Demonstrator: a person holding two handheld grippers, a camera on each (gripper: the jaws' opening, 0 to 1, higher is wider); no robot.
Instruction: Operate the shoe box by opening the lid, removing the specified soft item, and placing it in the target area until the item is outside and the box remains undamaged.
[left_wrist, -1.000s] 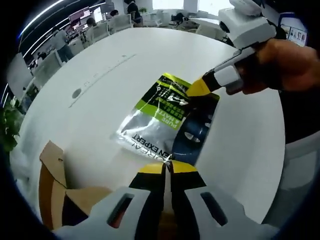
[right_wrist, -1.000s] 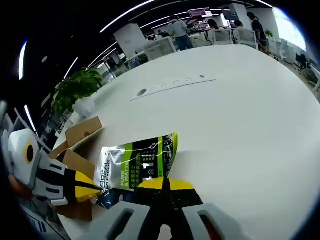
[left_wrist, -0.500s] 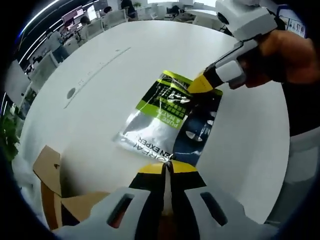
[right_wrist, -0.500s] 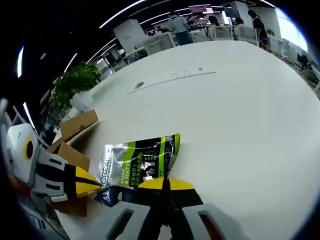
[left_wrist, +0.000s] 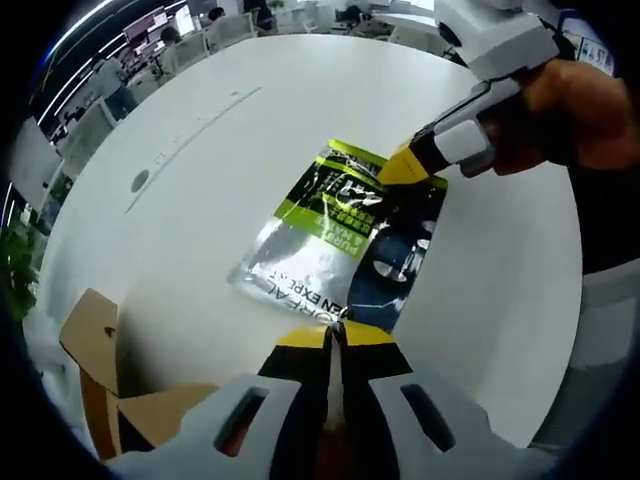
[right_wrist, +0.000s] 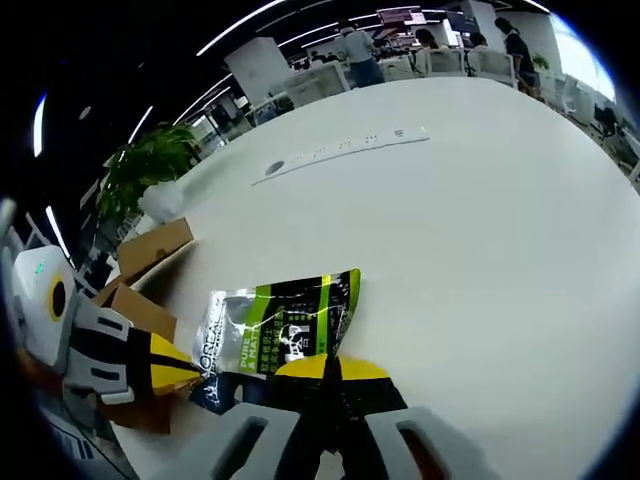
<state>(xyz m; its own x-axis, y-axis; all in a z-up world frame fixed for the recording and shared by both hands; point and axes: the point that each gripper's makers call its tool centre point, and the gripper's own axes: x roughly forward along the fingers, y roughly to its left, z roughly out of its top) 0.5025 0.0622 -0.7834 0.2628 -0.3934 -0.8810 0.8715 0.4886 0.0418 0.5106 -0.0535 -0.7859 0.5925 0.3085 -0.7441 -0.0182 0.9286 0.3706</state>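
White table (left_wrist: 200, 180): one pouch (left_wrist: 335, 235), two closed tools, one box (right_wrist: 150, 250).

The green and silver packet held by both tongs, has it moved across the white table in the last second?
Cannot tell. The packet keeps its place between the tongs, and only slight shifts show against the cardboard box, which camera motion could explain.

Sachet (left_wrist: 340, 243): silver, lime-green band, dark navy side, white and black lettering. Tabletop (left_wrist: 200, 190): plain white. Shoe box (right_wrist: 150, 270): brown cardboard. Left tool (left_wrist: 334, 338): yellow tips, black-and-white body. Right tool (right_wrist: 326, 372): same colours. Plant (right_wrist: 145, 170): green leaves.
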